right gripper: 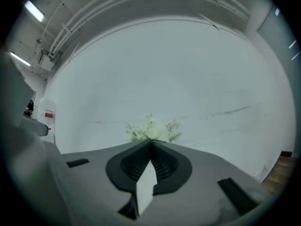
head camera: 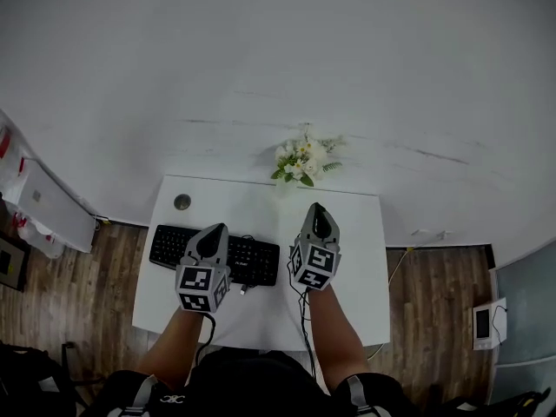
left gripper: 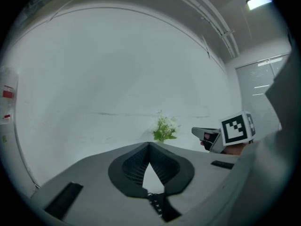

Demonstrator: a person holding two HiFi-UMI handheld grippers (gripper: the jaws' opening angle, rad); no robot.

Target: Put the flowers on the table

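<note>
A small bunch of white flowers with green leaves [head camera: 302, 160] stands at the far edge of the white table [head camera: 347, 241], close to the white wall. I cannot make out what it rests on. My left gripper [head camera: 211, 230] hovers over the keyboard, shut and empty. My right gripper [head camera: 317, 207] hangs over the table's middle, a short way in front of the flowers, shut with nothing between its jaws. In the left gripper view the flowers [left gripper: 164, 128] show beyond the closed tips [left gripper: 149, 144], with the right gripper [left gripper: 194, 131] beside them. In the right gripper view the flowers [right gripper: 150, 128] sit just past the tips [right gripper: 151, 141].
A black keyboard [head camera: 169, 246] lies on the table's left half, with a small round grey object [head camera: 182, 201] behind it. A white cabinet [head camera: 48, 207] stands to the left of the table. Wooden floor [head camera: 434, 302] runs on both sides, and a cable [head camera: 401, 259] trails on the right.
</note>
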